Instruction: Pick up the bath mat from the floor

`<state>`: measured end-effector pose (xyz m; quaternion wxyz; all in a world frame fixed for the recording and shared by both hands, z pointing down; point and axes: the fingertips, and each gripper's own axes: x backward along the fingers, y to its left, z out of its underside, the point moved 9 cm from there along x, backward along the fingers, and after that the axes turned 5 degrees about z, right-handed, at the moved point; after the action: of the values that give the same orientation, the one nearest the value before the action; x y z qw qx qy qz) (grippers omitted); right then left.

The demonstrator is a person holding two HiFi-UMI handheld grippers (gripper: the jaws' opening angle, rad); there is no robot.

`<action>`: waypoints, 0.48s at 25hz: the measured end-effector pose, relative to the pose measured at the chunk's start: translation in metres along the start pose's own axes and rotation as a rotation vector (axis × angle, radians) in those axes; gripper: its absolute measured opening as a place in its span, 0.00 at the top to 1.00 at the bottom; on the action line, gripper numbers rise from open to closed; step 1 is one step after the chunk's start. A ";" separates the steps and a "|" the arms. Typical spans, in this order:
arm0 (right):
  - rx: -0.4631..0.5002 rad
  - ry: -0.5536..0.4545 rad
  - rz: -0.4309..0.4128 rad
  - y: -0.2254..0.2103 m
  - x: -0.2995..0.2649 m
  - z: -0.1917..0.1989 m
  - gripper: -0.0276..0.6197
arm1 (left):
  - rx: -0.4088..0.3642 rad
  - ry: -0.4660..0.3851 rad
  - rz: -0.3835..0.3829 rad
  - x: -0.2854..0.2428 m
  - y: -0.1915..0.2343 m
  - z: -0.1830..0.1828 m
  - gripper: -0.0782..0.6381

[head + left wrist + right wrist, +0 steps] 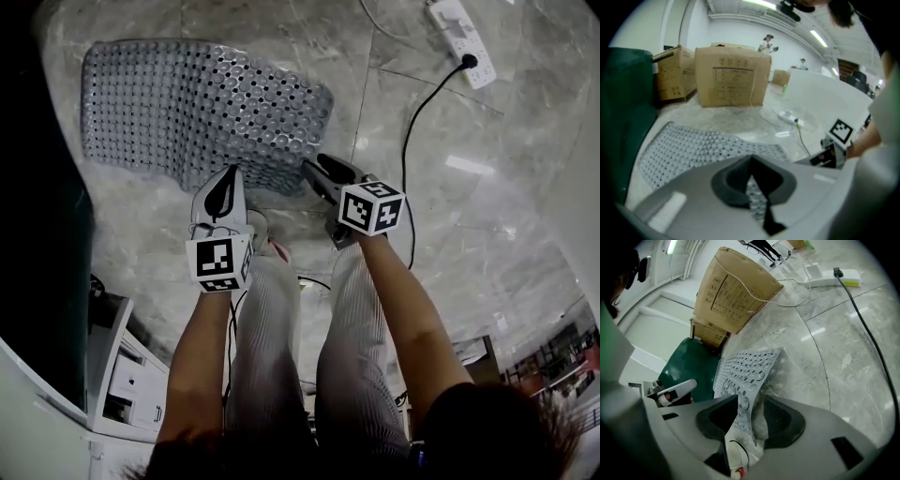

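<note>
The mat (202, 103) lies on the floor (469, 234) (its near edge is raised). The left gripper (225, 187) is clamped on this edge. The right gripper (322, 173) holds its 2 jaws apart around it.

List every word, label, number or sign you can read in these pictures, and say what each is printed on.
No text can be read.
Cardboard box: a printed table and lines on its side, too blurred to read.
Marker cubes: black-and-white square patterns only, no words.
Power strip: no legible print.
</note>
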<state>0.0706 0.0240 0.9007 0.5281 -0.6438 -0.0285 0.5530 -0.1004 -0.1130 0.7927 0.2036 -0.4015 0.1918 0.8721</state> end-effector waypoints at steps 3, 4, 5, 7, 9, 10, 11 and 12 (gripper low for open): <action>0.017 0.015 -0.030 -0.002 -0.008 0.003 0.71 | 0.005 0.003 -0.006 -0.004 0.002 0.007 0.88; 0.019 0.017 -0.038 -0.003 -0.010 0.004 0.71 | 0.007 0.001 -0.007 -0.005 0.003 0.009 0.88; 0.018 0.017 -0.048 -0.003 -0.012 0.005 0.71 | 0.009 -0.001 -0.007 -0.006 0.003 0.011 0.88; 0.015 0.009 -0.071 -0.004 -0.016 0.004 0.71 | 0.012 -0.004 -0.006 -0.007 0.003 0.014 0.88; 0.015 -0.001 -0.095 -0.003 -0.021 0.003 0.71 | 0.012 -0.005 -0.006 -0.007 0.003 0.018 0.88; 0.017 -0.003 -0.104 -0.002 -0.024 0.002 0.71 | 0.013 -0.005 -0.006 -0.007 0.005 0.020 0.88; 0.021 -0.003 -0.112 0.000 -0.027 0.001 0.71 | 0.015 -0.004 -0.009 -0.007 0.006 0.022 0.88; 0.027 -0.002 -0.118 0.001 -0.030 0.000 0.71 | 0.017 -0.004 -0.012 -0.007 0.008 0.024 0.88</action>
<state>0.0584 0.0051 0.9205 0.5686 -0.6332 -0.0594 0.5217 -0.1151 -0.1087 0.8143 0.2126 -0.3993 0.1965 0.8699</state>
